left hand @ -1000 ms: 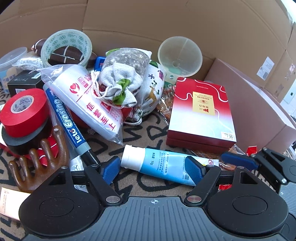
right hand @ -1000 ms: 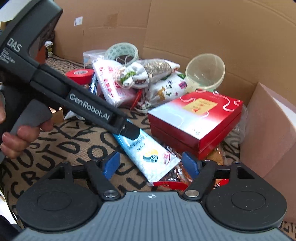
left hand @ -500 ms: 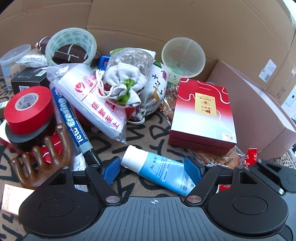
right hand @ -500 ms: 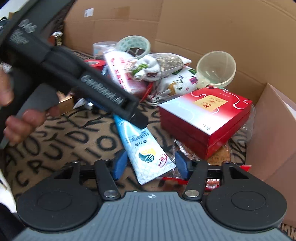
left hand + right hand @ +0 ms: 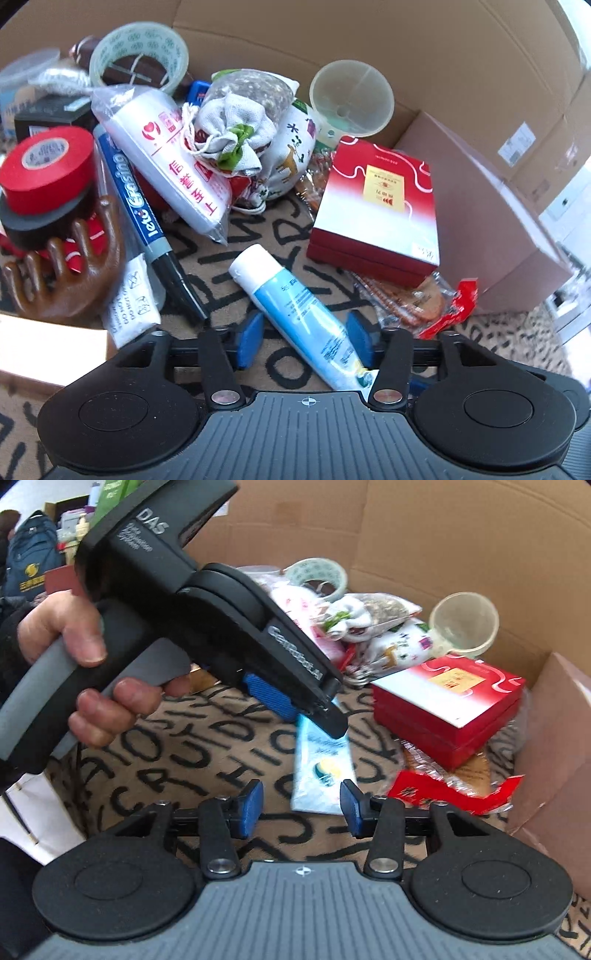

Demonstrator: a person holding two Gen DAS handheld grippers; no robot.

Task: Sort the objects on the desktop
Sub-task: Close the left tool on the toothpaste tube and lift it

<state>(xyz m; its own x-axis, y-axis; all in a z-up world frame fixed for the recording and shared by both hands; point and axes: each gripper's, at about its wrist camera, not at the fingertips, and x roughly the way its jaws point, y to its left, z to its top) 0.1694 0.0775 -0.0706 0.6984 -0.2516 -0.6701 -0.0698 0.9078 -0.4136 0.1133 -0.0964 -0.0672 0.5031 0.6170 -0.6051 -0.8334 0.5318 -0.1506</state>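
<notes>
A blue-and-white tube [image 5: 295, 306] with a white cap lies on the patterned mat, its flat end toward me. My left gripper [image 5: 304, 338] is open, with its blue pads on either side of the tube's lower half. The tube also shows in the right wrist view [image 5: 321, 764], partly hidden by the left gripper's body [image 5: 236, 627]. My right gripper [image 5: 301, 806] is open and empty, just short of the tube's flat end.
A red gift box [image 5: 376, 206] sits right of the tube, with a snack packet [image 5: 417, 302] in front of it. A marker [image 5: 140, 210], wooden hand [image 5: 66, 280], red tape [image 5: 44, 170], bags [image 5: 229, 144] and funnel [image 5: 351, 99] crowd the left and back. Cardboard walls [image 5: 480, 206] enclose the area.
My left gripper has come down and forward so the tube now lies between its pads. My right gripper has drawn back slightly toward the tube's flat end.
</notes>
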